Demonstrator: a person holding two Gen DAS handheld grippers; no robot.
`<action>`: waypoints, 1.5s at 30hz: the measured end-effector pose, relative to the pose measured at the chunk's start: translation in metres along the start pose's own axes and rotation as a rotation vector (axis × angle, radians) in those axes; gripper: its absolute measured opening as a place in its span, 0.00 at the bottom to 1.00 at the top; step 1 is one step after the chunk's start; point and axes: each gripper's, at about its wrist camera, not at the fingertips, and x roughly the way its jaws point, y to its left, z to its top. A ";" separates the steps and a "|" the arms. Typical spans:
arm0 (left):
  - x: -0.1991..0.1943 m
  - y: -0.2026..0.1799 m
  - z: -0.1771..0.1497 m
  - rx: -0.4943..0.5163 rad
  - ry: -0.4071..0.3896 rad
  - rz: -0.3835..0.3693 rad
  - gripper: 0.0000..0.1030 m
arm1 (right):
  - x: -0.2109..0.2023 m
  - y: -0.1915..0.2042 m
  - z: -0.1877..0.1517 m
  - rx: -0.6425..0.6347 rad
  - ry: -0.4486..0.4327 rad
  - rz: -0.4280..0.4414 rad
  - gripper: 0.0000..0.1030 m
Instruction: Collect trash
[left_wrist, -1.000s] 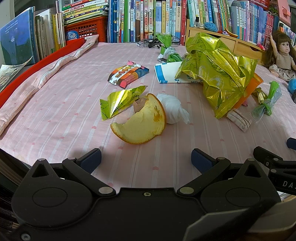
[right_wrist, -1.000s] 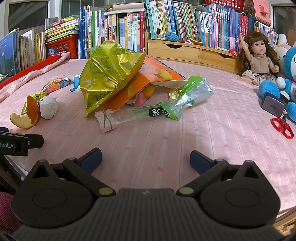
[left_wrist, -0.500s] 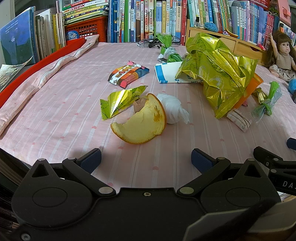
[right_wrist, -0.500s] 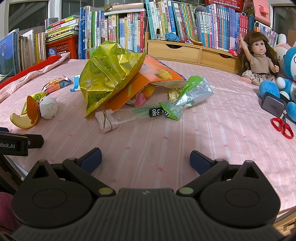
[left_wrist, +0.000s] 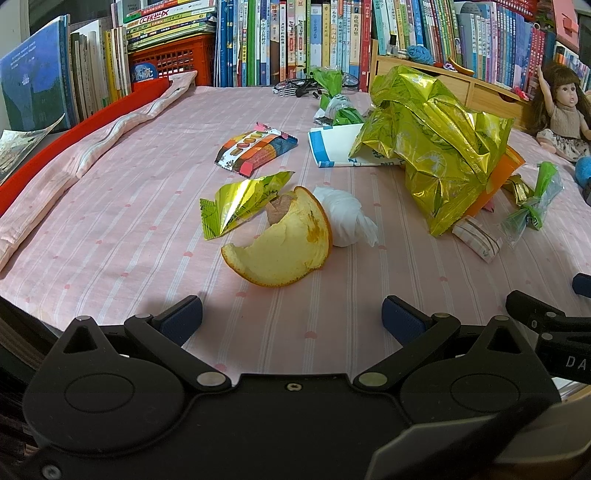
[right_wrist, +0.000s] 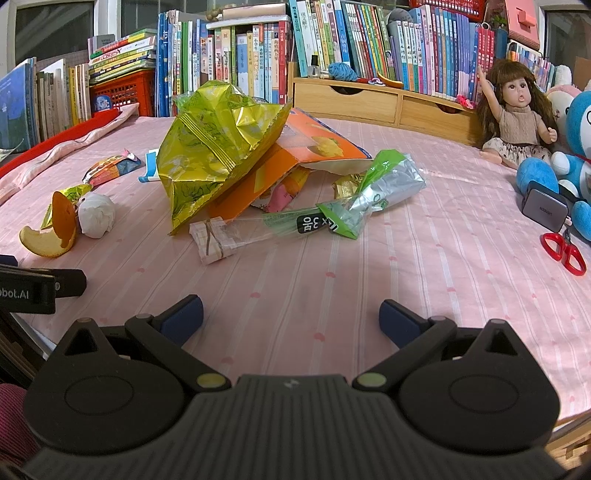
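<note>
Trash lies scattered on a pink striped bedspread (left_wrist: 110, 221). Just ahead of my open left gripper (left_wrist: 291, 319) sits an orange peel (left_wrist: 284, 247), with a white tissue ball (left_wrist: 345, 218) and a small gold wrapper (left_wrist: 240, 203) behind it. Farther back lie a snack wrapper (left_wrist: 255, 151) and a white-and-blue paper (left_wrist: 332, 151). A big crumpled gold-green bag (right_wrist: 214, 147) rests on an orange bag (right_wrist: 303, 147). A clear green-tipped wrapper (right_wrist: 332, 218) lies in front of my open right gripper (right_wrist: 291, 317), which holds nothing.
Rows of books (right_wrist: 258, 55) and a wooden drawer shelf (right_wrist: 369, 103) line the back. A doll (right_wrist: 517, 114), blue plush toys (right_wrist: 576, 147), a grey charger (right_wrist: 545, 208) and red scissors (right_wrist: 563, 251) sit at the right. A red-edged pink bolster (left_wrist: 92, 147) runs along the left.
</note>
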 end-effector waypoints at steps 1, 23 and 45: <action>0.000 0.000 0.000 0.001 -0.002 -0.001 1.00 | 0.000 0.000 0.000 0.000 0.000 0.000 1.00; -0.001 0.000 -0.003 0.022 -0.039 -0.010 1.00 | 0.002 0.001 0.007 0.000 0.032 -0.005 1.00; -0.038 0.036 0.003 -0.049 -0.197 -0.066 0.67 | -0.012 0.011 0.023 0.028 -0.149 0.122 0.91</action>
